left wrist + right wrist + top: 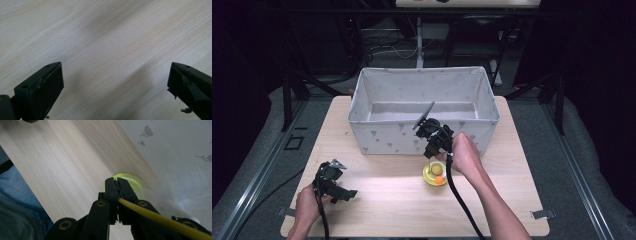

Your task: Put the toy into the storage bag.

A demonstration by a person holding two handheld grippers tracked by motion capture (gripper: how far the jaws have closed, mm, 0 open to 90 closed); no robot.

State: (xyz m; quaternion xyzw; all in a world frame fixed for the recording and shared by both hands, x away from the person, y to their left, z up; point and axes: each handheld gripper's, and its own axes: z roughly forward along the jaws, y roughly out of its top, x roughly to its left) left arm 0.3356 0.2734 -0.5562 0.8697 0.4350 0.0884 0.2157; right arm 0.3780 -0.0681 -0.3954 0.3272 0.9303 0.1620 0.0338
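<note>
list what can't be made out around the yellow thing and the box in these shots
- Yellow toy, high view: too small to tell what it is; the right gripper and hand cover its far edge.
- Yellow toy, right gripper view: the right gripper, shut on its yellow rod, hides most of the disc; the white fluff is blurred.
- Fabric box, high view: the near wall hides the near floor.
- Left gripper view: bare table.

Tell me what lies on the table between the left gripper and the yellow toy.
Nothing: in the high view the wooden table is bare between the left gripper and the yellow toy, which the right gripper grips.
</note>
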